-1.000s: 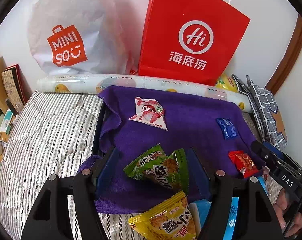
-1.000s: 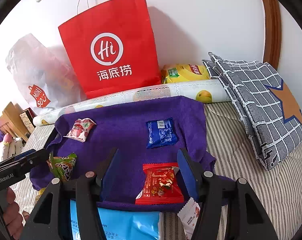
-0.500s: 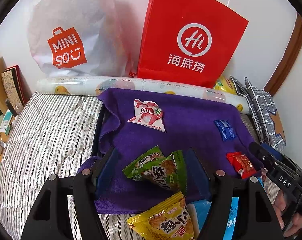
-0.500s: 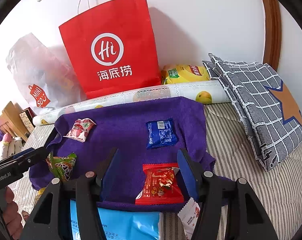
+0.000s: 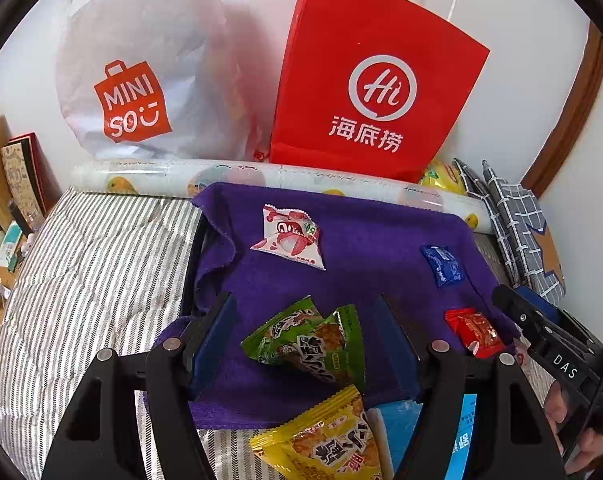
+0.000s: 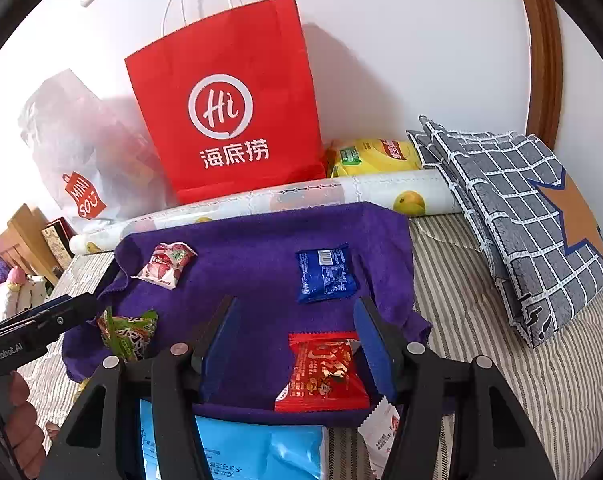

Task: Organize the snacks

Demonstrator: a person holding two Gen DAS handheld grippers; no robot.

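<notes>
Both claws stand wide apart and hold nothing: the left gripper spreads its blue-lined fingers around the green snack packet without touching it, and the right gripper has the red snack packet between its fingers, nearer the right one, whether touching I cannot tell. Beneath everything lies a striped bedspread, and against the wall at the back lean a red paper bag and a white plastic bag, with a grey checked cushion propped at the right. A printed roll lies along the front of the bags. On the bedspread is spread a purple towel, which carries the snacks. Just off its near edge lie a light blue pack and a yellow snack packet. On the towel, well apart from one another, rest the green packet at the near left, the red one at the near right, a white and red packet at the far left and a small blue packet at the far right.
</notes>
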